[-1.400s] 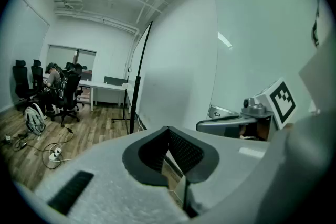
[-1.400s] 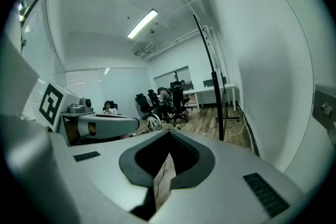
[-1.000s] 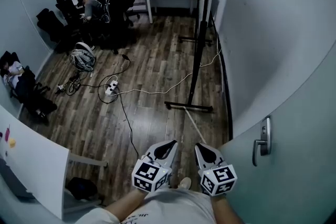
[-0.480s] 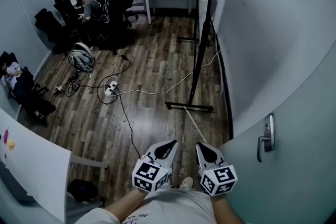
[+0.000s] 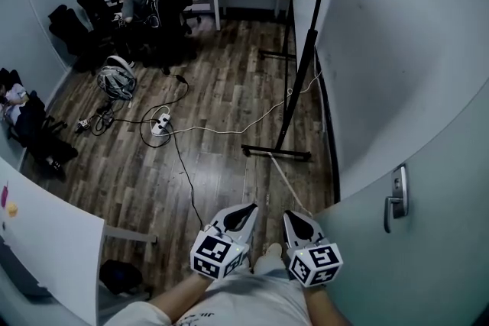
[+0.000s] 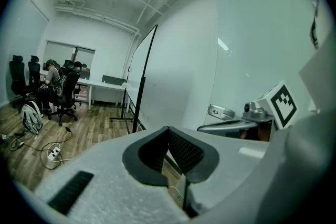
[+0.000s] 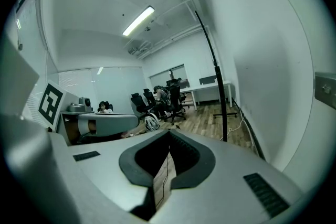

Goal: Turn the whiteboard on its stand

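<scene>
The whiteboard (image 5: 307,61) is standing edge-on in the upper right-centre of the head view, close beside the wall, with its stand's foot (image 5: 276,153) resting on the wood floor (image 5: 221,95) mid-frame. In the left gripper view it is showing left of centre (image 6: 140,68), well apart from the jaws. Nothing is touching it, so the turn looks not yet begun: reaching the board, taking hold and swinging it round are all left.

At the bottom centre, the left gripper (image 5: 246,211) and the right gripper (image 5: 296,216) are pointing side by side toward the stand. Each is showing its fingers pressed together on nothing. A door handle (image 5: 396,198) is sitting at the right edge, and a power strip (image 5: 160,124) is lying left of centre.
</scene>
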A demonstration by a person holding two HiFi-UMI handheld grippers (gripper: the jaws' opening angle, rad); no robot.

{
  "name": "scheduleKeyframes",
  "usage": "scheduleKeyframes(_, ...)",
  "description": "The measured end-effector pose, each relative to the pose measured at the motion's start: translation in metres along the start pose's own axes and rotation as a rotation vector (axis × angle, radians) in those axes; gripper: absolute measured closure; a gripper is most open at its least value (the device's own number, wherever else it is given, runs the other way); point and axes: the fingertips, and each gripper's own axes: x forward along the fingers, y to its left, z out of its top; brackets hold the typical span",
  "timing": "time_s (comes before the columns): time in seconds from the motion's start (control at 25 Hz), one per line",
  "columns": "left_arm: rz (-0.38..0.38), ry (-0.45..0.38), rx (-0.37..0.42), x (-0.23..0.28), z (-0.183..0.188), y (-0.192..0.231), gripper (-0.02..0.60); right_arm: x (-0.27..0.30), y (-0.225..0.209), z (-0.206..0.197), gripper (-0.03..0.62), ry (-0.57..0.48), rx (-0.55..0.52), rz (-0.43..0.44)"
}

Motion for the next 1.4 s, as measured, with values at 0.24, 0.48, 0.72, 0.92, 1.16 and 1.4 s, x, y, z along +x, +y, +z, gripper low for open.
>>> scheduleKeyframes(0.24, -0.011, 0.004, -0.007, 0.007, 0.001, 0.012, 0.572, 0.014, 0.0, 0.002, 0.591, 0.001, 0.007, -0.004)
scheduleKeyframes(0.48, -0.01, 0.011, -0.004, 0.035, 0.005, 0.031, 0.572, 0.038, -0.024, 0.008, 0.591, -0.004, 0.025, -0.016)
scheduleKeyframes(0.72, -0.012, 0.017, 0.009, 0.081, 0.019, 0.054, 0.572, 0.076, -0.06, 0.022, 0.591, -0.01, 0.03, -0.022)
scheduleKeyframes(0.92, -0.002, 0.012, 0.014, 0.134, 0.043, 0.076, 0.572, 0.116, -0.106, 0.054, 0.591, -0.021, 0.026, -0.014)
scheduleKeyframes(1.16, 0.018, -0.008, 0.014, 0.199, 0.078, 0.098, 0.572, 0.157, -0.158, 0.101, 0.591, -0.033, -0.019, 0.001)
scheduleKeyframes(1.4, 0.034, -0.03, 0.013, 0.256, 0.102, 0.115, 0.572, 0.19, -0.207, 0.131, 0.591, -0.042, -0.034, 0.013)
